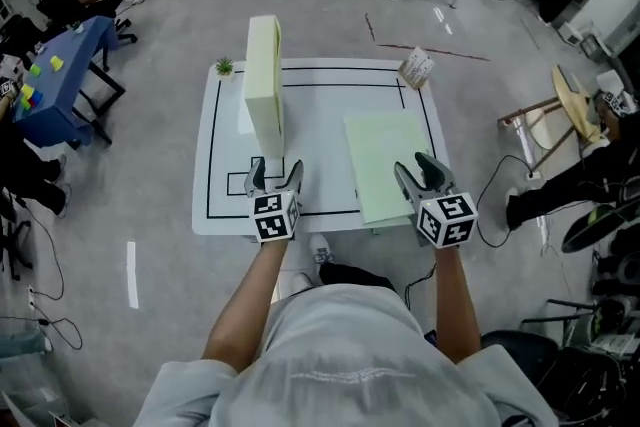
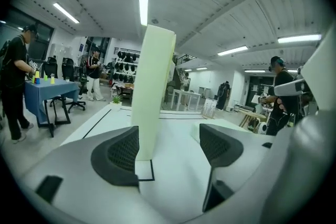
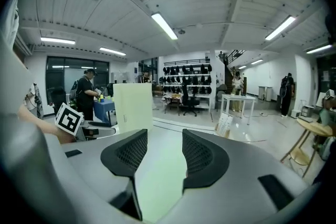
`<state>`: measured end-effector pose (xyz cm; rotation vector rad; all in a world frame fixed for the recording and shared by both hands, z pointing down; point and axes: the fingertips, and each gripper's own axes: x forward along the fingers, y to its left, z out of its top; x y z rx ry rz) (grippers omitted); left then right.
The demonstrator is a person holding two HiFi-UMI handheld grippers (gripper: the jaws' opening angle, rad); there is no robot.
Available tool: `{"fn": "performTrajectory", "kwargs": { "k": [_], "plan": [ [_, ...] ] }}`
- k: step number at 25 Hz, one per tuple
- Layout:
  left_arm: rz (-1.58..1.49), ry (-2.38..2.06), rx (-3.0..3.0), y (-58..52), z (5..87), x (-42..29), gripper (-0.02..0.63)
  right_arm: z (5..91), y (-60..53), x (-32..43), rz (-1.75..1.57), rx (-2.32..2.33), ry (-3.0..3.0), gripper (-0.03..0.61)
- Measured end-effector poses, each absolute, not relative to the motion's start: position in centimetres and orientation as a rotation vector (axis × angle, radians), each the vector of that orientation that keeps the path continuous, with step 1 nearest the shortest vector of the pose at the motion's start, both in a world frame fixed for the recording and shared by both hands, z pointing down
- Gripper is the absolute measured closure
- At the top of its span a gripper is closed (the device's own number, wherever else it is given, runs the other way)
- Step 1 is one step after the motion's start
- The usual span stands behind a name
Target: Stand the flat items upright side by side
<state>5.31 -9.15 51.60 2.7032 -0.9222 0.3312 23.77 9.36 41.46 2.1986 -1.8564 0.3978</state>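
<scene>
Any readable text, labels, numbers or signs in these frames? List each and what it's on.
No readable words or numbers anywhere.
Cube on the left tool and its twin on the right tool: black-and-white square codes only, no letters.
Small printed item at the table's far right corner: print too small to read.
Upright slab and flat green sheet: blank.

A white rectangular counter [image 1: 320, 105] marked with black outlines carries a thick pale yellow slab [image 1: 264, 80] standing upright on its left half. A pale green flat board [image 1: 385, 165] lies on the right half. A small green potted plant [image 1: 224, 67] sits at the far left corner and a small printed carton [image 1: 416, 68] at the far right corner.
</scene>
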Motion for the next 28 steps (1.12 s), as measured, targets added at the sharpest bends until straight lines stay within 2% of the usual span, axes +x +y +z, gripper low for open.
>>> {"fn": "performTrajectory", "kwargs": {
  "k": [8,11,19,24,28],
  "plan": [
    [0.335,-0.637,2.696,-3.3,51.6,11.1,0.256,43.7,16.8,26.8,0.586,2.209,-1.774,0.294],
    [0.361,-0.534,2.664,-1.2,52.1,13.0,0.256,45.0,17.9,28.0,0.661,2.179,-1.803,0.253],
    [0.558,-0.373,2.477,2.0,56.0,19.6,0.256,50.5,16.7,34.5,0.923,2.075,-2.003,0.214],
    [0.590,-0.432,2.383,2.1,57.4,23.8,0.256,54.5,15.0,39.7,1.063,1.939,-2.093,0.209],
    [0.623,-0.512,2.287,1.6,59.1,24.1,0.256,57.9,12.3,40.6,1.178,1.766,-2.212,0.201]
  ]
}}
